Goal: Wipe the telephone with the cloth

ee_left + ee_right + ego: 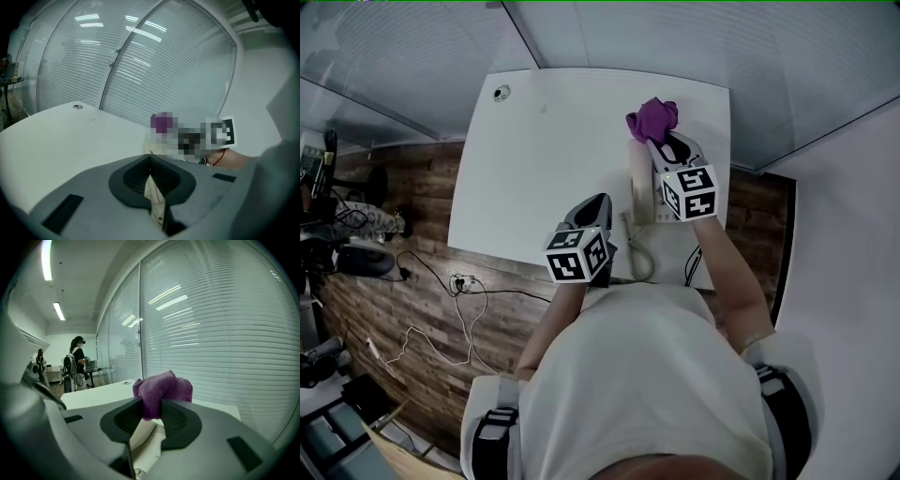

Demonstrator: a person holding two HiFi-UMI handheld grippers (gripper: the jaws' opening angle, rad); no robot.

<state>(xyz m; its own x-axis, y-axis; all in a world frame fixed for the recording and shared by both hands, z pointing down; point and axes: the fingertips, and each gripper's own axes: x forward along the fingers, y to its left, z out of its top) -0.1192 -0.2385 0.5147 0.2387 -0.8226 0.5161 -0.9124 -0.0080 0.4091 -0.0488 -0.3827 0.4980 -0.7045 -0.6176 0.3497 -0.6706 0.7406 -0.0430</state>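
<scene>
We are looking down at a white tabletop (534, 159). The cream telephone (639, 183) is lying along its right side, with its coiled cord (643, 255) trailing toward the near edge.

Right gripper (661, 141): its jaws are pinching a bunched purple cloth (653, 117). The right gripper view confirms this, with the cloth bulging up between and above the pads. The cloth is sitting over the far end of the telephone. We are not able to tell whether it is touching the casing or hanging just above it.

Left gripper (600, 199): its jaws are pressed together. It is sitting just beside the telephone's near-left edge, over bare tabletop. A pale sliver is showing in the slit between the jaws. We are not able to say what it is, and we are seeing no grip on the telephone.

Progress, as we are judging it:
- The cloth is in hand and at the telephone, so the fetching part is behind us.
- The surface is giving no sign of how much has been wiped.
- We are treating the whole length as outstanding, from the far end back toward the cord.
- The telephone is lying loose and may slide under a stroke, so the left gripper is looking well placed to steady it.
</scene>
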